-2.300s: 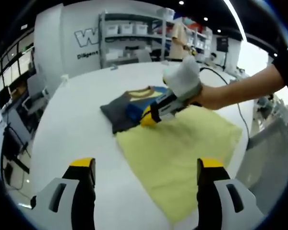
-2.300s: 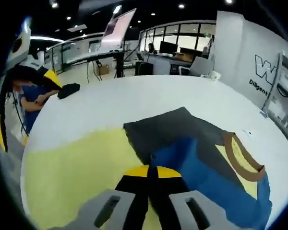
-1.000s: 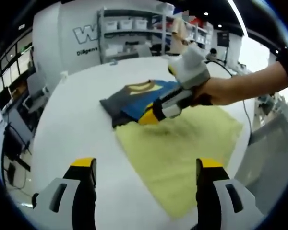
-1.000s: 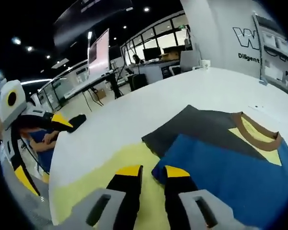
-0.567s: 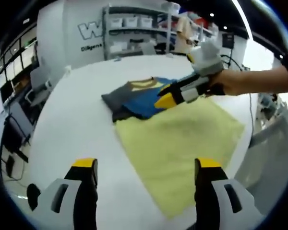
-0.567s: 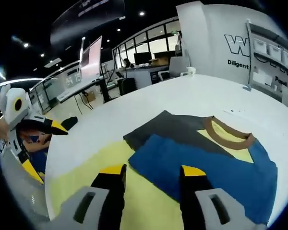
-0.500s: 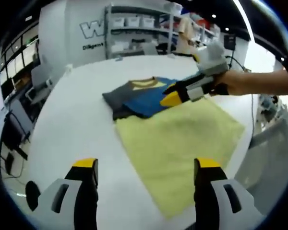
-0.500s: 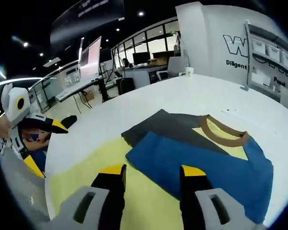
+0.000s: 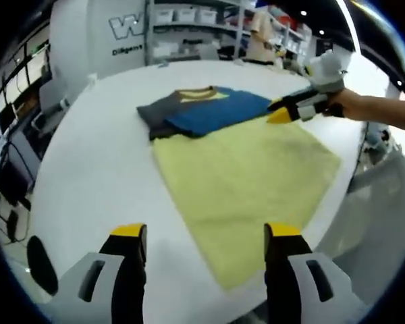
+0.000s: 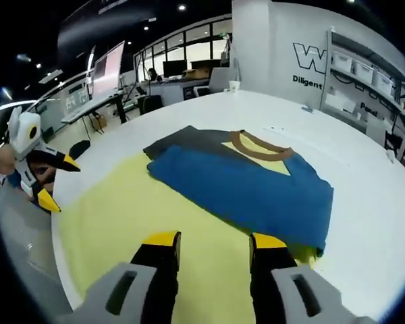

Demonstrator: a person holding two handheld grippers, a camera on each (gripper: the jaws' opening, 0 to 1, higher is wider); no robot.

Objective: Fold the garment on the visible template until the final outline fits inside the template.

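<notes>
The left hand-held gripper (image 9: 204, 233) is seen from its own view with both yellow-tipped jaws rising from the near edge, spread wide apart with nothing between them. The same gripper (image 10: 52, 181) is seen at the far left of the right gripper view, its two yellow tips parted.

The right hand-held gripper (image 10: 208, 241) is held with its jaws apart, a clear gap between the yellow tips and nothing gripped. In the left gripper view this gripper (image 9: 278, 115) is seen at the far right, pointing leftward, held in a hand (image 9: 346, 103) from which a bare forearm is extended to the right edge.
</notes>
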